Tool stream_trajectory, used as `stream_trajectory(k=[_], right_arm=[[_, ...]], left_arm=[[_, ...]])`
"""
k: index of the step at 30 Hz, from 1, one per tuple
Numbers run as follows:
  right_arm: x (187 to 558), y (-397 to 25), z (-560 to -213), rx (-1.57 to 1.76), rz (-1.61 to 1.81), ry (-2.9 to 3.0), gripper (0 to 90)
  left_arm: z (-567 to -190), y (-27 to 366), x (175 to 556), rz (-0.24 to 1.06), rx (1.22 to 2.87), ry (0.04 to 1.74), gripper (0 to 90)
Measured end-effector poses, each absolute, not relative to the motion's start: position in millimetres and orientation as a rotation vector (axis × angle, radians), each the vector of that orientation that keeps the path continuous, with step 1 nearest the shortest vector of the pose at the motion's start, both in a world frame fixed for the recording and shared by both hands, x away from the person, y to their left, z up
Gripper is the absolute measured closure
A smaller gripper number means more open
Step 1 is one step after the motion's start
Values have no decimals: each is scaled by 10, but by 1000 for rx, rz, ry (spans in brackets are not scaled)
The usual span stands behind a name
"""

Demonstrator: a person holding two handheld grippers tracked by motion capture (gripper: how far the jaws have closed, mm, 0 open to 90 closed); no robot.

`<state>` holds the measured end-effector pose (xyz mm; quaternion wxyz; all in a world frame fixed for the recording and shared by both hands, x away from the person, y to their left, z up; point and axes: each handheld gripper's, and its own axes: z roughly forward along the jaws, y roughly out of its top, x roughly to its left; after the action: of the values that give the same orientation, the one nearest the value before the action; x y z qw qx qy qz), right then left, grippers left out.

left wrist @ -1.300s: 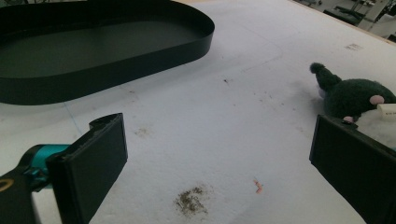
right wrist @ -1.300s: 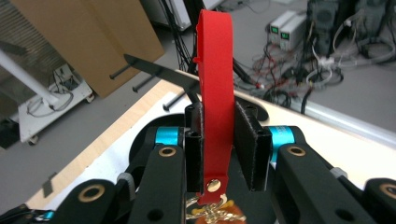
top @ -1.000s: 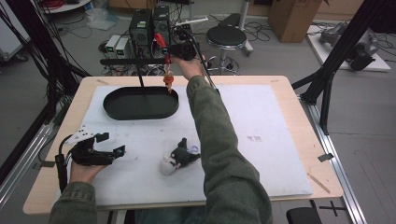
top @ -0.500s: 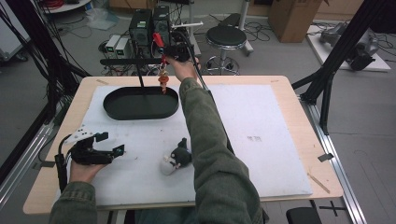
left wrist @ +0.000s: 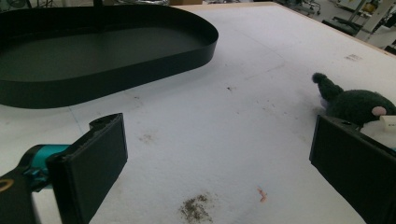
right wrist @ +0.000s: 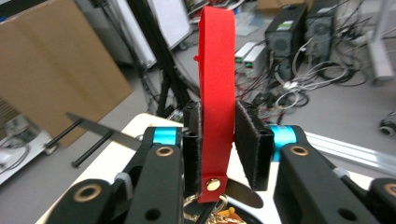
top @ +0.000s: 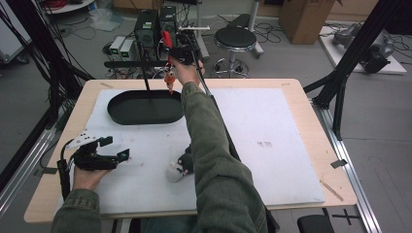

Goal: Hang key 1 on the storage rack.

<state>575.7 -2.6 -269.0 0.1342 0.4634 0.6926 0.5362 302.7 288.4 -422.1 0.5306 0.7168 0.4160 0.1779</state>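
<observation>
My right gripper (right wrist: 217, 140) clamps a red strap (right wrist: 215, 93) with a keyring charm (top: 169, 80), raised over the far rim of the black tray (top: 145, 109). My left gripper (top: 109, 150) rests released at the near left, plush toy (left wrist: 357, 105) to its right. I read no lettering; the white mat (top: 272, 131) lies open at right.

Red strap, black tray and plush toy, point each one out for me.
red strap (right wrist: 216, 79), right gripper view, middle of the band
black tray (top: 145, 114), high view, near wall
plush toy (left wrist: 357, 105), left gripper view, dark body
</observation>
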Motion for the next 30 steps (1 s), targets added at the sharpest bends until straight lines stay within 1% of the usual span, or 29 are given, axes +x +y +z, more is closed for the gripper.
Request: stream_trajectory(k=[1, 2, 3, 4, 6, 10, 16, 23, 30], right_arm=[[5763, -29, -2697, 1354, 1561, 1991, 401], [5758, -28, -2704, 1384, 1540, 1989, 215], [5751, -31, -2715, 1384, 1490, 2010, 86], [5730, -37, -2719, 1360, 1446, 2047, 8], [5654, -90, -2720, 1318, 1413, 2047, 4], [5542, -257, -2720, 1333, 1496, 2067, 4], [5331, -426, -2745, 1263, 1517, 2132, 4], [5184, -616, -2823, 1222, 1519, 2155, 4], [5047, -749, -2826, 1189, 1527, 2169, 4]], left_arm=[[-4221, 2879, 3026, 427, 1713, 990, 47], [-4220, 2877, 3021, 424, 1716, 990, 47], [-4219, 2876, 3020, 426, 1717, 987, 46], [-4219, 2875, 3020, 425, 1716, 987, 47], [-4219, 2880, 3020, 432, 1716, 988, 46], [-4210, 2869, 3006, 437, 1713, 987, 47], [-4200, 2864, 3004, 435, 1705, 986, 46], [-4197, 2868, 3007, 434, 1700, 985, 47], [-4194, 2875, 3000, 436, 1706, 989, 47]])
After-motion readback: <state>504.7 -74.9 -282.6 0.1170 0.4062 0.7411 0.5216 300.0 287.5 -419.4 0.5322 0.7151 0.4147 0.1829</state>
